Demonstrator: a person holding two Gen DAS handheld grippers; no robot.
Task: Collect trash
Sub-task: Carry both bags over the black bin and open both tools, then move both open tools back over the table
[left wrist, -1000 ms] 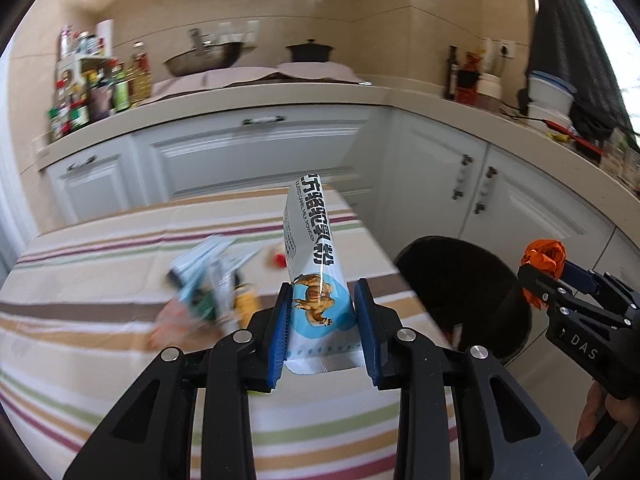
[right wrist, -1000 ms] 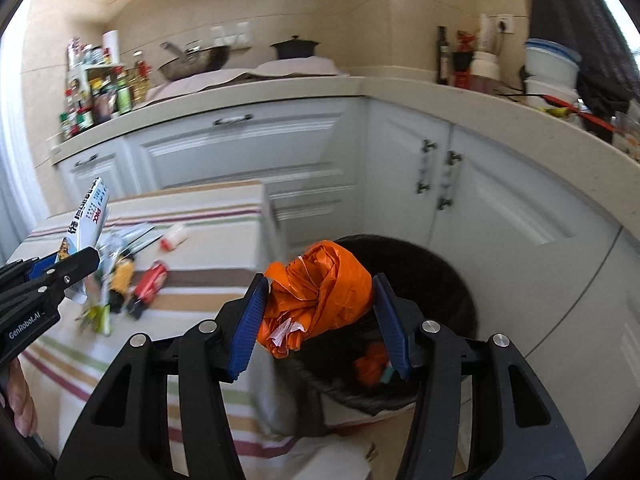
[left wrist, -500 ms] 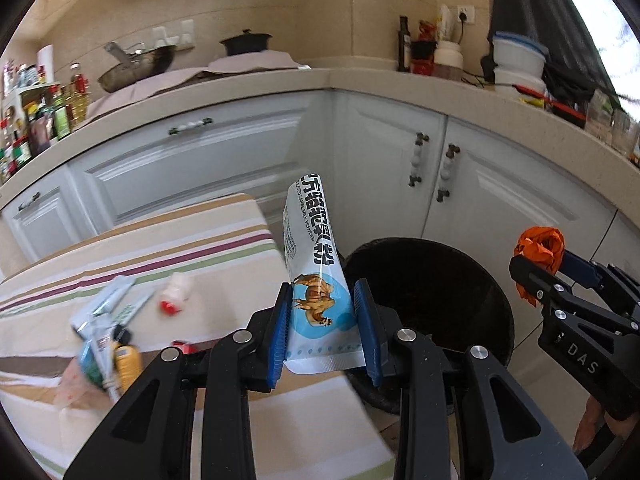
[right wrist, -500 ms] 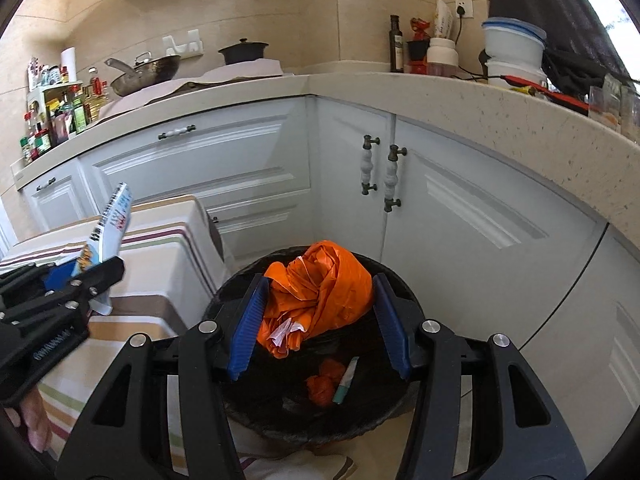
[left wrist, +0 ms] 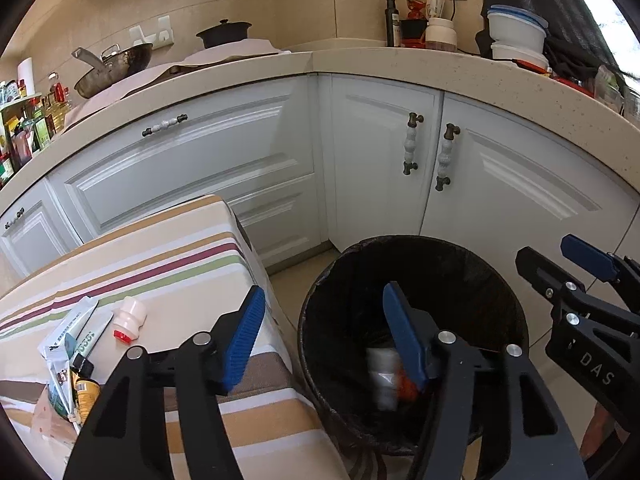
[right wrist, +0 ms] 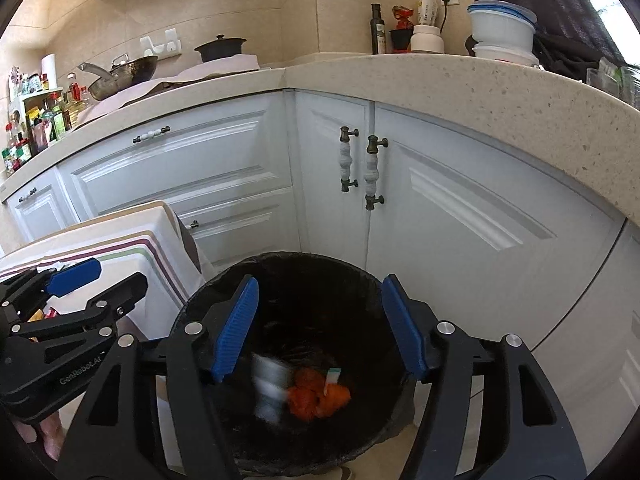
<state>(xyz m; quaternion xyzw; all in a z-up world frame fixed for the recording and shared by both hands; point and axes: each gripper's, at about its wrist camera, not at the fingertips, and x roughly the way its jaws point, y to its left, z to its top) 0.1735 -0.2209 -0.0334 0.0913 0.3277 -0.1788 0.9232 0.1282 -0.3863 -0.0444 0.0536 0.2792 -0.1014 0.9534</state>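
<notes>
Both loads have left the jaws since the earlier frame: white pouch (right wrist: 270, 386) and orange wrapper (right wrist: 316, 394) now lie in the black bin (left wrist: 320, 308).
Left gripper (left wrist: 324, 340) and right gripper (right wrist: 318, 328), two in all, are opening over the bin with nothing between the blue pads. One bin stands just beside the corner of the striped table (left wrist: 160, 248). Near that table's bin-side edge sit one small white bottle (left wrist: 129, 317), two or three tubes and packets (left wrist: 72, 344) and one yellow item (left wrist: 86, 394), still to collect. Risks, as I judge: swinging back, a finger could clip the bin rim, or nudge the bottle so it rolls off the edge.
</notes>
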